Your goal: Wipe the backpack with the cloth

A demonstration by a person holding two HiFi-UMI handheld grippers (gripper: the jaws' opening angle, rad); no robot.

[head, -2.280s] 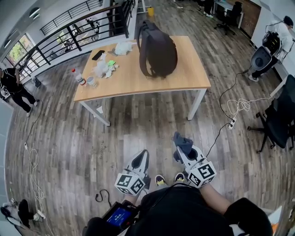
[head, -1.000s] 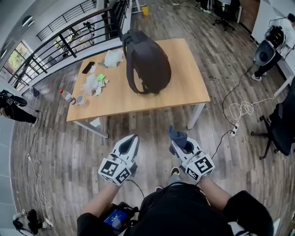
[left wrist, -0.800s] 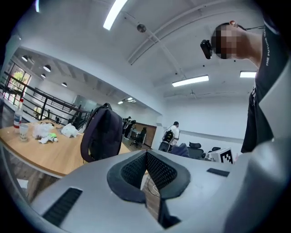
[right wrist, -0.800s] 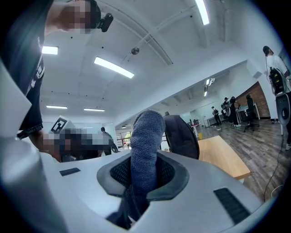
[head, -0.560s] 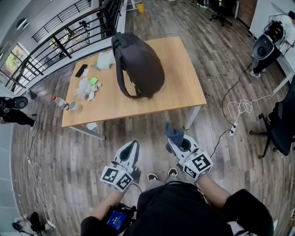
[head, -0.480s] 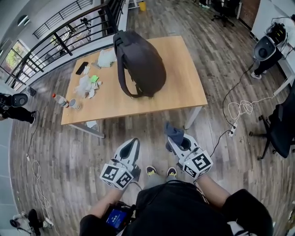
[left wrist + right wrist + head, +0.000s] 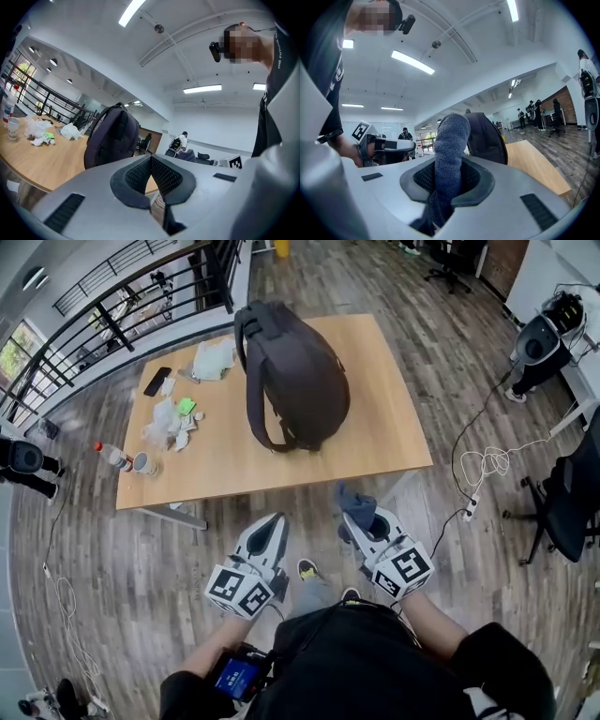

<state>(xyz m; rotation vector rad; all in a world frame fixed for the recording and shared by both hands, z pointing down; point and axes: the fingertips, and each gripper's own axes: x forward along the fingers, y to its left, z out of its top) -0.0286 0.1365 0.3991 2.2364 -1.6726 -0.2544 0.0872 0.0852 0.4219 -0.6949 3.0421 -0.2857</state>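
The cup (image 7: 142,463) and bottle (image 7: 112,455) stand at the table's (image 7: 394,418) left end; contents not discernible. The dark backpack (image 7: 295,371) stands upright mid-table. The right gripper (image 7: 445,173) pinches the blue-grey cloth (image 7: 451,140); the left gripper (image 7: 151,161) has its jaws pressed together, empty.

- Light wooden desk (image 7: 380,399) on a plank floor (image 7: 141,559).
- Dark backpack (image 7: 300,371) standing near its middle.
- Phone (image 7: 157,381), crumpled wrappers (image 7: 171,423), bottle (image 7: 112,456) and cup (image 7: 143,463) towards its left end.
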